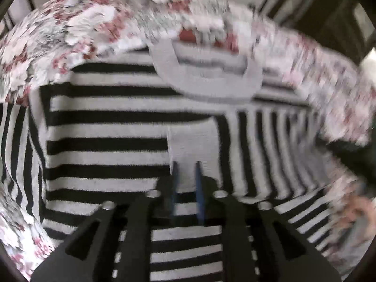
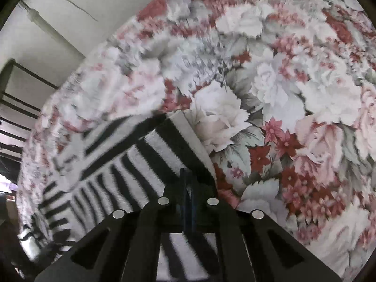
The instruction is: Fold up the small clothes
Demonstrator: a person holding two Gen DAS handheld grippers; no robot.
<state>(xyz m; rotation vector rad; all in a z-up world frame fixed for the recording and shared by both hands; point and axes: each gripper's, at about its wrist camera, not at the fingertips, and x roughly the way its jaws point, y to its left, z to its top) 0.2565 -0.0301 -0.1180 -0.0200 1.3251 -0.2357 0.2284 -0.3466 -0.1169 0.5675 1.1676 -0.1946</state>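
A black-and-white striped sweater [image 1: 105, 127] lies flat on a floral bedspread [image 1: 82, 21], grey collar [image 1: 206, 77] at the far side. One sleeve [image 1: 265, 145] is folded in over the body. My left gripper [image 1: 187, 165] points down over the middle of the sweater. Its blue pads stand slightly apart, with only the cloth below showing in the gap. In the right wrist view the sweater [image 2: 150, 155] fills the lower left, its white hem band [image 2: 195, 138] running to my right gripper [image 2: 186, 172]. That gripper is shut, and the hem edge looks pinched between its pads.
The floral bedspread [image 2: 282, 94] covers the whole surface around the sweater. A pale wall [image 2: 70, 28] and dark metal bars [image 2: 25, 89] lie past the bed's far edge. A person's hand [image 1: 359, 209] shows blurred at the right edge of the left wrist view.
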